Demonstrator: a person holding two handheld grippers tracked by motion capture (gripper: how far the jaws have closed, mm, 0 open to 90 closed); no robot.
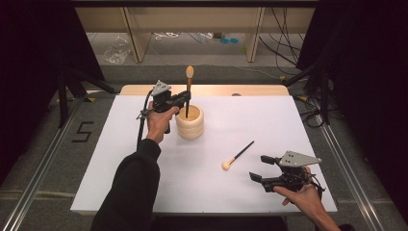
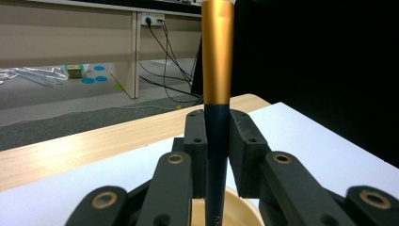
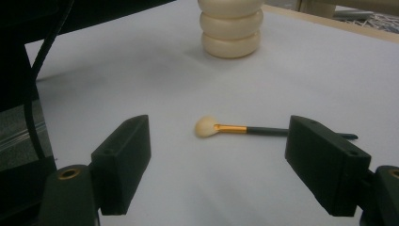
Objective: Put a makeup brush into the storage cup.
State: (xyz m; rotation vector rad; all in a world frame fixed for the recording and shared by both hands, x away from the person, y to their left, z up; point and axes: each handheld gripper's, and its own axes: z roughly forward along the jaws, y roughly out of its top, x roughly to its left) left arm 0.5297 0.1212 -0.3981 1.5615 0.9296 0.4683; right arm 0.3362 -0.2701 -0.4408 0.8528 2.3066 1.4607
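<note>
Right gripper (image 1: 262, 168), jaws apart, hovers over white table (image 1: 269, 120) near the loose brush (image 1: 237, 156). Left gripper (image 1: 186, 99) clamps an upright brush (image 1: 188, 91) (bristles cut off close-up) in the cream holder (image 1: 189, 122). Cabled floor (image 1: 202, 53) beyond.

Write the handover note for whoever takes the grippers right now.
Left gripper: shut on the upright brush, handle down inside the cream holder, bristles up. It looks not yet released.
Right gripper: open, empty, low over the white sheet near the front right.
Second brush: lying flat on the sheet between the holder and the right gripper, bristles toward the person.
Done: first brush is in the holder.
Left, likely: let go of it, then pick up the second brush and put it in too.
</note>
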